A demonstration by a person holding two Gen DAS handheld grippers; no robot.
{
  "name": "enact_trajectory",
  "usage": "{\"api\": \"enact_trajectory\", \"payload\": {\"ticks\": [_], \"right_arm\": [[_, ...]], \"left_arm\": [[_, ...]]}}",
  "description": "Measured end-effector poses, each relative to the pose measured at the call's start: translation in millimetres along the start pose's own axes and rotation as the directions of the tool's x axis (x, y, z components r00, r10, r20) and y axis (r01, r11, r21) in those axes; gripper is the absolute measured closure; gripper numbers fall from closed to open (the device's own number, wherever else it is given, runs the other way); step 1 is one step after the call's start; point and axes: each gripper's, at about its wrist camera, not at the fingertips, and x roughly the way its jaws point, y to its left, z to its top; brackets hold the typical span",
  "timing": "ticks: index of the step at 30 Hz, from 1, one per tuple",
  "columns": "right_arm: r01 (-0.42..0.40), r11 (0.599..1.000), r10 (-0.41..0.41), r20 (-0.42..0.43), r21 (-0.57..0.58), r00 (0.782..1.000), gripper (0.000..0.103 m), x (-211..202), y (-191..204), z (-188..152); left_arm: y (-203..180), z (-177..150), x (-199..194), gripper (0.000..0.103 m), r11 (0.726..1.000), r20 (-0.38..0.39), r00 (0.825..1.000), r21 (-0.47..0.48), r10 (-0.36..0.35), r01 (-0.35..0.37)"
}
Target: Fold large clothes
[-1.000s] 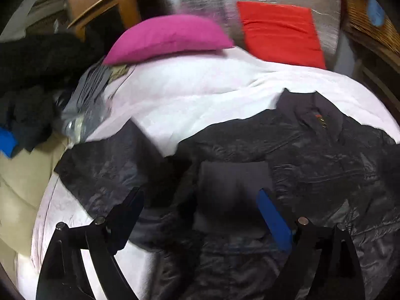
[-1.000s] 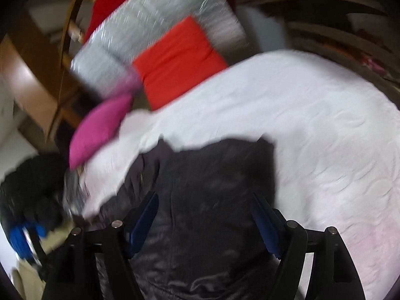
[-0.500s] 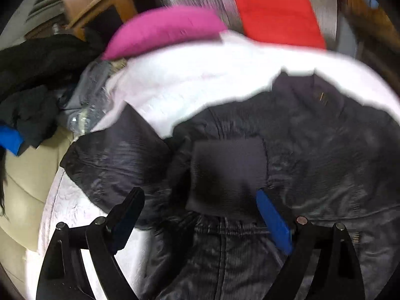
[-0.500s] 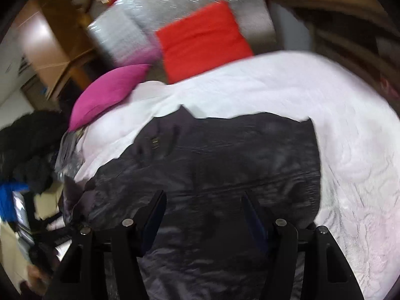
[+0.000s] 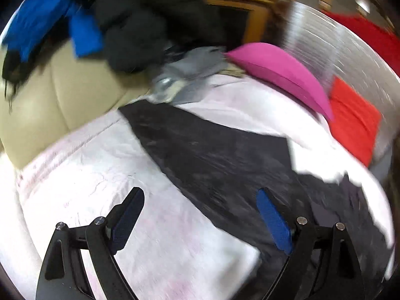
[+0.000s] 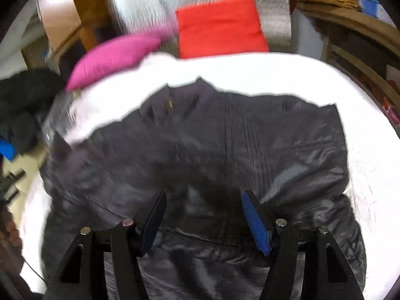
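Nearest the onlooker, the left tongs (image 5: 200, 215) stand wide and empty above the white quilted bedcover (image 5: 105, 175), their blue pads clear of any cloth. The right tongs (image 6: 203, 218) hover over the lower body of the large dark grey, glossy jacket (image 6: 225, 150); their jaws have just been closing to a middling gap, with fabric beneath them but no fold visibly pinched between the pads.

The jacket lies spread across the bed, collar (image 6: 175, 102) pointing away from the viewer. In the left view one sleeve (image 5: 205, 145) runs out diagonally over the bedcover.

Judged from this layout, the step in hand is the sleeve fold. To do it well, the left tongs should take the sleeve near its cuff, lift it only slightly, and carry it flat across the body while the right tongs pin the body so it cannot slide on the slick cover.

Beyond the jacket lie a magenta oval cushion (image 5: 280, 72), a red square cushion (image 6: 220, 27) against a silver quilted backrest (image 6: 140, 7), and a heap of black and blue garments (image 5: 130, 25) on a cream sofa (image 5: 50, 95).
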Motion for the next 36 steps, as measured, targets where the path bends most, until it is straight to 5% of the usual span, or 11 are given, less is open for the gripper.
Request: {"api": "enact_trajectory", "payload": {"ticks": [4, 7, 9, 13, 20, 22, 26, 30, 36], "right_arm": [[-0.019, 1.000, 0.016, 0.094, 0.024, 0.995, 0.036, -22.2, -3.8, 2.4], [-0.033, 0.998, 0.028, 0.109, 0.048, 0.994, 0.036, -22.2, -9.6, 4.6], [-0.037, 0.998, 0.031, 0.097, 0.054, 0.995, 0.036, -18.7, -12.5, 3.9], [-0.036, 0.998, 0.031, 0.092, 0.054, 0.995, 0.036, -13.1, -9.4, 7.8], [-0.036, 0.998, 0.030, 0.087, 0.060, 0.996, 0.036, -6.1, -10.8, 10.2], [-0.032, 0.998, 0.027, 0.090, 0.062, 0.996, 0.036, -4.7, -11.1, 10.5], [-0.034, 0.996, 0.026, 0.104, 0.077, 0.994, 0.036, -8.4, -14.9, 11.7], [-0.041, 0.993, 0.026, 0.130, 0.113, 0.991, 0.036, -15.7, -22.6, 14.5], [-0.053, 0.978, 0.019, 0.166, 0.202, 0.986, 0.036, -30.1, -43.2, 21.3]], "left_arm": [[46.0, 19.1, 37.1, 0.012, 0.993, -0.051, 0.999, -0.117, -0.006, 0.000], [81.3, 29.5, 71.8, 0.013, 0.963, -0.103, 0.993, -0.268, -0.061, 0.031], [96.1, 34.5, 87.4, 0.023, 0.945, -0.094, 0.992, -0.324, -0.079, 0.044], [102.5, 46.7, 116.0, 0.045, 0.936, -0.122, 0.985, -0.345, -0.124, 0.075], [112.0, 47.2, 162.3, 0.045, 0.906, -0.198, 0.958, -0.409, -0.208, 0.112], [116.8, 45.6, 170.7, 0.057, 0.895, -0.202, 0.955, -0.431, -0.217, 0.112], [116.8, 49.1, 176.8, 0.087, 0.904, -0.200, 0.953, -0.406, -0.229, 0.132], [102.8, 54.8, 157.3, 0.093, 0.922, -0.144, 0.968, -0.360, -0.204, 0.141], [32.0, 67.4, 83.3, 0.095, 0.970, -0.019, 0.977, -0.126, -0.214, 0.210]]}}
